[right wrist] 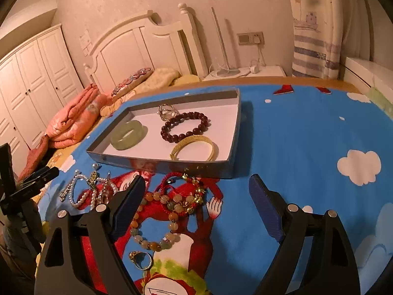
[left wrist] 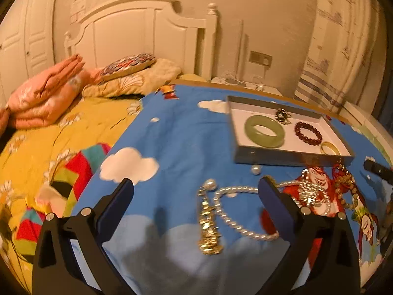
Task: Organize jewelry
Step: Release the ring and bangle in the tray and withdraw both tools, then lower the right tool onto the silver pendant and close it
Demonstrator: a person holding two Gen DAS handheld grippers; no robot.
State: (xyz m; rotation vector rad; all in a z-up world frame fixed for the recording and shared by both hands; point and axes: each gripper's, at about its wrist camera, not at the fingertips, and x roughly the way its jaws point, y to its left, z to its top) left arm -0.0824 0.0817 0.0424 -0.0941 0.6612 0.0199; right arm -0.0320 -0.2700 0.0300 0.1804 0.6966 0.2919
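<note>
- While both grippers hover with fingers spread wide and empty, the grey tray (right wrist: 222,169) sits far of them on the blue cloth (right wrist: 307,135).
- Between the left gripper (left wrist: 196,186) fingers lies a pearl necklace (left wrist: 228,211).
- Just inside the right gripper (right wrist: 196,182) left finger lies a bead bracelet (right wrist: 157,221).

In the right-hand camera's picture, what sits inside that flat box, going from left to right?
Inside the box: green bangle → silver ring → dark red bead bracelet → gold bangle. The red bracelet and gold bangle overlap somewhat in left-right span, so their order is by their centres.
</note>
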